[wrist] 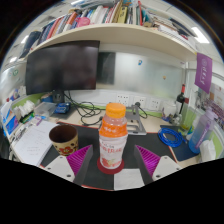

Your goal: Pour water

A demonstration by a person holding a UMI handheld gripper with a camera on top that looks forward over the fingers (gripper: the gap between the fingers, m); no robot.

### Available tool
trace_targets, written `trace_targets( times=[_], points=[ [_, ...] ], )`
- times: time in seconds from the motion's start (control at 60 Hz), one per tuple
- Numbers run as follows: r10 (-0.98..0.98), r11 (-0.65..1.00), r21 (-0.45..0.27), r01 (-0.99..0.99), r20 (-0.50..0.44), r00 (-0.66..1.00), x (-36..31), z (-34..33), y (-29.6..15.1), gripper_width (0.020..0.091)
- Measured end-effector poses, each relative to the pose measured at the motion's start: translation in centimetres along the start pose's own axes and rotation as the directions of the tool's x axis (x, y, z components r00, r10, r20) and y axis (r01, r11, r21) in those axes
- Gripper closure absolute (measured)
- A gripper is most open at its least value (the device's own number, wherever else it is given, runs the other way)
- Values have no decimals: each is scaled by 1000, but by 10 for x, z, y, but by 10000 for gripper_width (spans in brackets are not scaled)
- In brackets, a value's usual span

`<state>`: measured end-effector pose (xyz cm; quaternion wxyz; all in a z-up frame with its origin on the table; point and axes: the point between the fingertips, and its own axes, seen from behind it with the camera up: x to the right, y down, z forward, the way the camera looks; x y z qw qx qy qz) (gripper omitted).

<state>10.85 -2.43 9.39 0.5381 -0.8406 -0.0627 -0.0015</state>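
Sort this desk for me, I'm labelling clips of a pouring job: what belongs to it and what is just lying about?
Job: bottle with orange cap, standing between the fingers of the open claw; brown cup beside it.

Lying about: monitor, bookshelf, blue cable, papers.

The hand-held gripper (113, 160) points out over the desk (150, 132), its pink pads (76, 157) spread wide. Between them stands a bottle (112, 140) with an orange cap, upright, a gap at either side. At ten o'clock from the bottle sits a brown cup (63, 137). At twelve o'clock, beyond it, a dark monitor (70, 68); above that, a shelf of books (100, 18).
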Motion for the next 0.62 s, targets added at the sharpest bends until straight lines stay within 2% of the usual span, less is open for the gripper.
trace_targets(
  times=[0.1, 0.35, 0.617],
  points=[
    [23, 999, -38, -25, -33, 999, -4, -41, -8, 252],
    [68, 998, 4, -68, -99, 993, -3, -120, -58, 251],
    [107, 994, 0, -109, -180, 978, 17, -157, -63, 267]
  ],
)
